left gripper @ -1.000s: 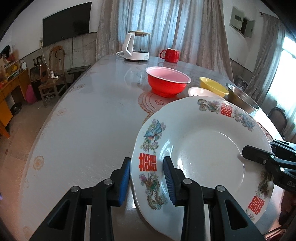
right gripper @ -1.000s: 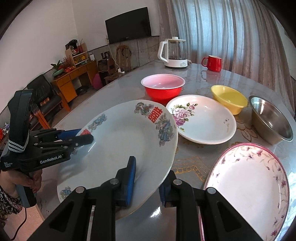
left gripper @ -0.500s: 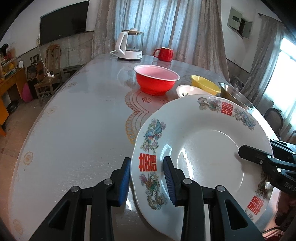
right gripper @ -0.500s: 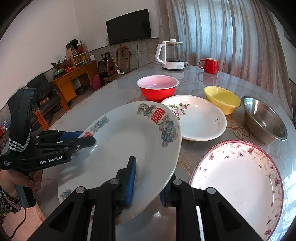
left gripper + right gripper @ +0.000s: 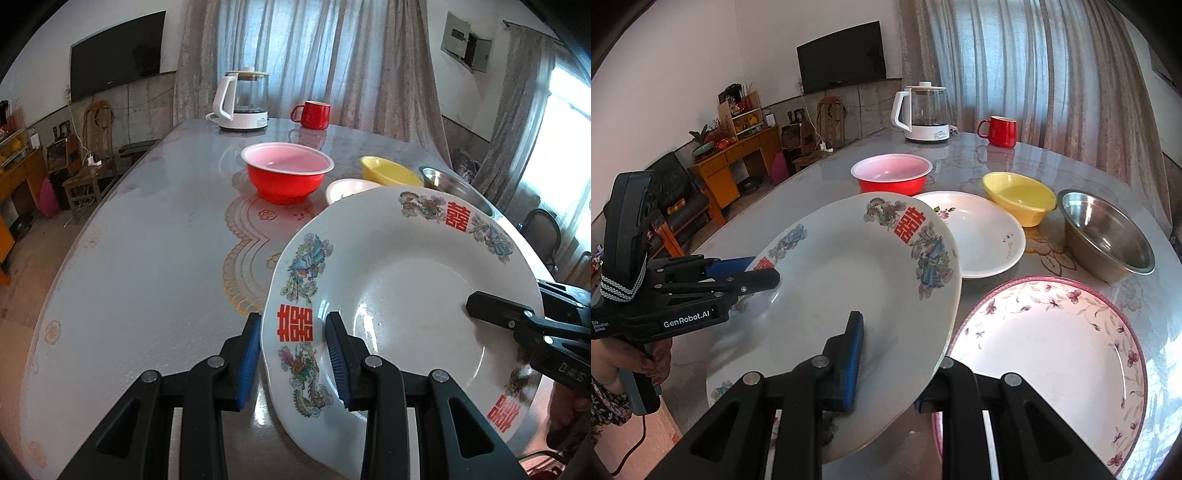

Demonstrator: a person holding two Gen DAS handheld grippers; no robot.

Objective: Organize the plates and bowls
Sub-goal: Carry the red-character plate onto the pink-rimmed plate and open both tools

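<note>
A big white plate with dragon and phoenix pictures and red characters hangs tilted above the table, held from both sides. My left gripper is shut on its left rim, blue pads on either side. In the right wrist view the same plate has my right gripper shut on its near rim, one pad on top and the other hidden beneath. The left gripper shows at the plate's far side, held by a hand.
On the table stand a red bowl, a white floral plate, a yellow bowl, a steel bowl and a pink-rimmed floral plate. A kettle and red mug are at the far edge.
Both grippers carried the big plate across the table to the right, away from the near edge. Its far rim now overlaps the white floral plate in the right wrist view.
</note>
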